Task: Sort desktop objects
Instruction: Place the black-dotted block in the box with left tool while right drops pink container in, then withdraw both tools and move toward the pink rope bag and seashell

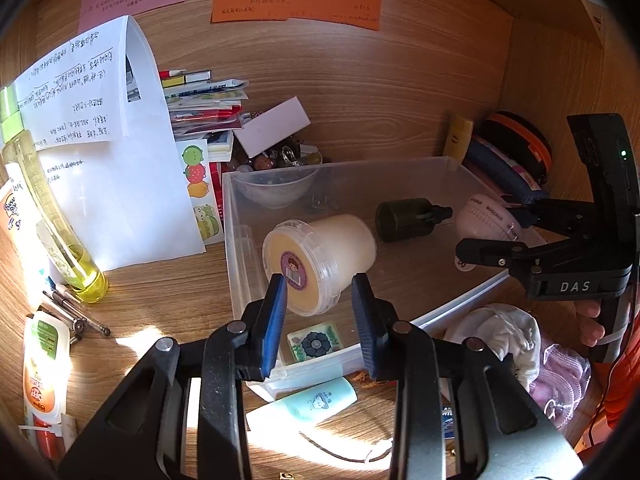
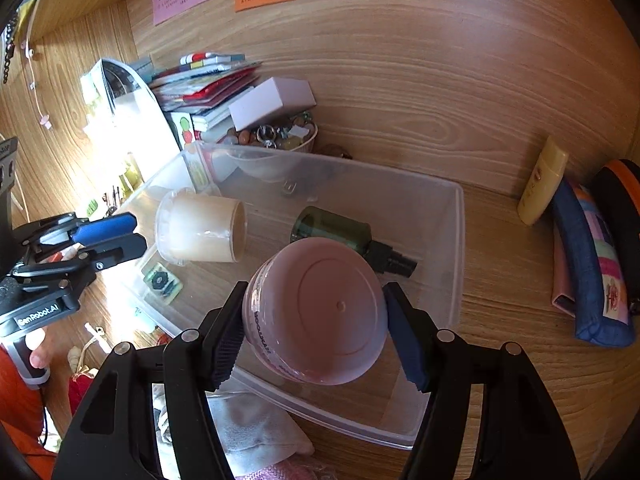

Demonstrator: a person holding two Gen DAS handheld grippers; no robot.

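Over clear bin (image 2: 456,240), "DAS" right hand-held gripper (image 2: 316,336) clamping pink jar (image 2: 320,312), left hand-held gripper (image 1: 320,320) empty, ajar

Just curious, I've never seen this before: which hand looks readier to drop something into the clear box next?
Probably the right. Its tongs grip the pink jar over the clear box. The left tongs hold nothing.

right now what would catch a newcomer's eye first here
The pink jar fills the right wrist view, clamped in the right gripper above the clear bin. Inside the bin a cream tub lies on its side beside a dark bottle, with the left gripper near the tub.
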